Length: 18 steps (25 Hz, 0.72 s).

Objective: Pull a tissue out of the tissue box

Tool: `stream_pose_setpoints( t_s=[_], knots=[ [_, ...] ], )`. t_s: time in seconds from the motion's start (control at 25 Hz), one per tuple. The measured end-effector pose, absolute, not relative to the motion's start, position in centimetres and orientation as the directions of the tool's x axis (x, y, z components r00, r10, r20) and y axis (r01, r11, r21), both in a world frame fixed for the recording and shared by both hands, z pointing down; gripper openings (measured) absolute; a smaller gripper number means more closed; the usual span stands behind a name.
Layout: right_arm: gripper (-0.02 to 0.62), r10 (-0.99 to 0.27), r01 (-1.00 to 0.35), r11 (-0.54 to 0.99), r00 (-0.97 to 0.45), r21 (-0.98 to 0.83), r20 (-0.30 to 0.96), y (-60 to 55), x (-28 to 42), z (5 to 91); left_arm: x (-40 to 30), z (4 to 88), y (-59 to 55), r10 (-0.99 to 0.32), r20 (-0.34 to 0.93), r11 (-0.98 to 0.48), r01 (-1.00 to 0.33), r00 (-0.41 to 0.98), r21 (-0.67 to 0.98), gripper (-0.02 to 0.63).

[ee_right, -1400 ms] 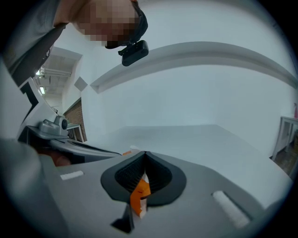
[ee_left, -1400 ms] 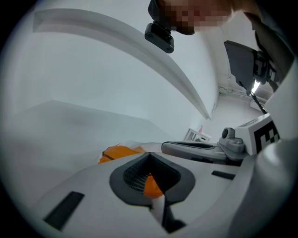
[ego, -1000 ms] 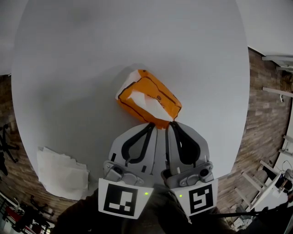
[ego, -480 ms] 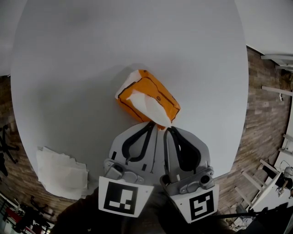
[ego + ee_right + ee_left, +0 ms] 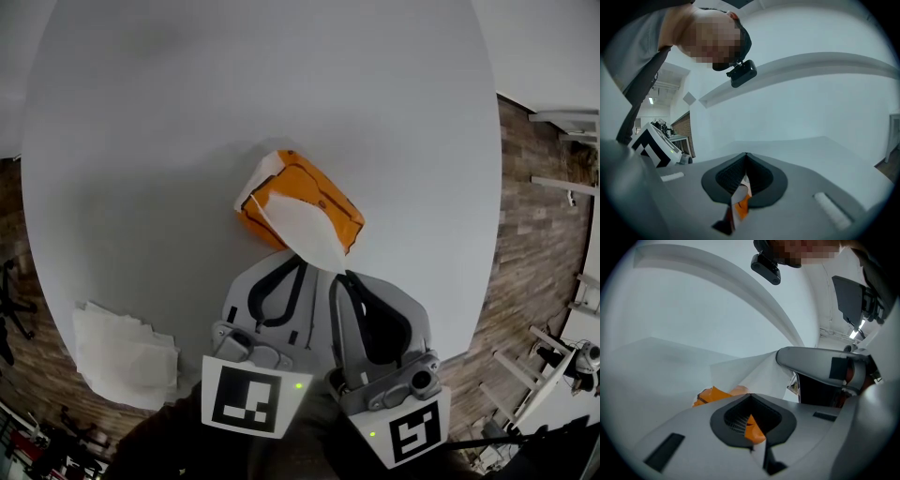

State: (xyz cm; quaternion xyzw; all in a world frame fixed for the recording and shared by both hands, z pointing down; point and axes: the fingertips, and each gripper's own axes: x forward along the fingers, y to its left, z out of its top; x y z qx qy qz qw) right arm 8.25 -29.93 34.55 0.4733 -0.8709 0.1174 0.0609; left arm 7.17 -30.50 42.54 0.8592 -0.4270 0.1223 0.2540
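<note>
An orange tissue box [image 5: 314, 192] lies near the middle of the round white table [image 5: 187, 112]. A white tissue [image 5: 305, 228] stretches from its slot to my right gripper [image 5: 339, 274], which is shut on the tissue's near end and raised above the box. In the right gripper view the pinched tissue [image 5: 739, 193] shows between the closed jaws. My left gripper [image 5: 301, 258] sits at the box's near edge, jaws closed, with orange wrap [image 5: 753, 428] between them. The left gripper view shows the taut tissue [image 5: 750, 373] running to the right gripper [image 5: 787, 357].
A loose pile of white tissues [image 5: 127, 354] lies at the table's near left edge. Brick-patterned floor [image 5: 544, 216] shows beyond the table's right rim, with white furniture [image 5: 567, 127] there. A person's head and a mounted camera [image 5: 743, 72] show behind the grippers.
My right gripper has lifted and drawn back toward me with the tissue, so more of the sheet is out of the box. The left gripper and the box have stayed put.
</note>
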Motion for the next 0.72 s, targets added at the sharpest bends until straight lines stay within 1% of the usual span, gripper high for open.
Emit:
stream_pose_setpoints(
  t_s=[0.72],
  knots=[
    [0.002,-0.804,-0.82,0.556,-0.572,-0.139,0.161,-29.2,7.6,31.0,6.9,40.9,-30.5,-0.685,0.418,-0.498,-0.803,0.596,0.329,0.0]
  ],
)
